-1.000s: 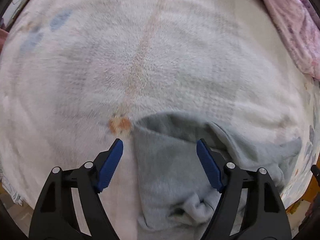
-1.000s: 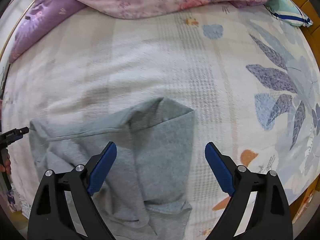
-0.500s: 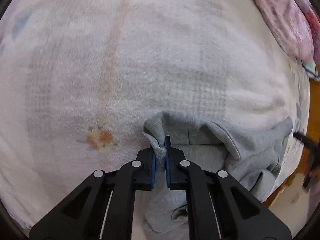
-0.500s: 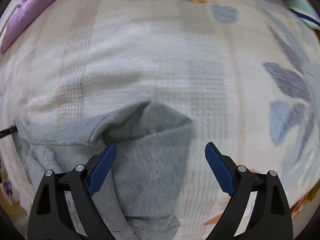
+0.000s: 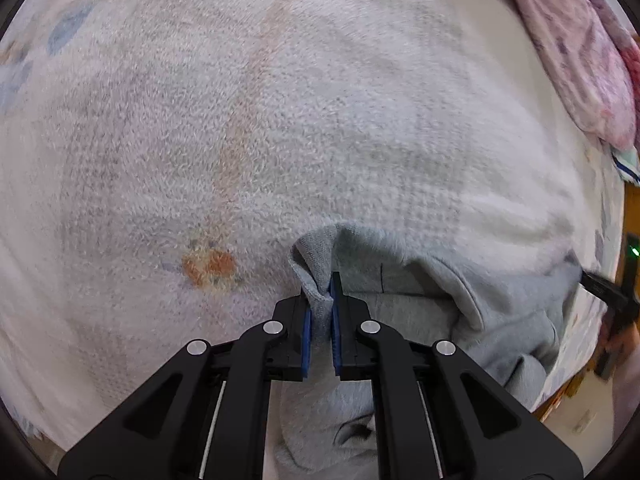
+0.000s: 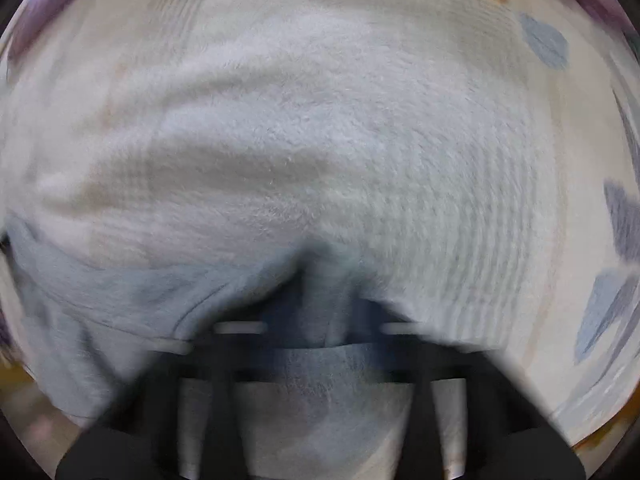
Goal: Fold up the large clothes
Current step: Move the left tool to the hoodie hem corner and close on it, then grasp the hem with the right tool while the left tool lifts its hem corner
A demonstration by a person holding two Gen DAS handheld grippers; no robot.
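Observation:
A grey garment [image 5: 400, 316] lies crumpled on a pale fleecy bed cover [image 5: 280, 120]. In the left wrist view my left gripper [image 5: 320, 280] is shut on a pinched-up corner of it, pointing steeply down. The right wrist view is smeared by motion. There my right gripper [image 6: 324, 304] points straight down, its jaws closing on a raised fold of the same grey garment [image 6: 120, 292], with cloth bunched between the pads. Part of the right gripper's black body [image 5: 604, 290] shows at the garment's far right end in the left wrist view.
A pink flowered quilt [image 5: 572, 52] is heaped along the upper right of the bed. The cover carries blue leaf prints [image 6: 616, 304] and an orange motif [image 5: 208, 266]. The bed's edge and a wooden frame [image 5: 630, 208] lie at the right.
My left gripper shut on the garment's corner a second ago and has held it since. My right gripper came down onto the cloth and its wide jaws have swung inward onto a fold.

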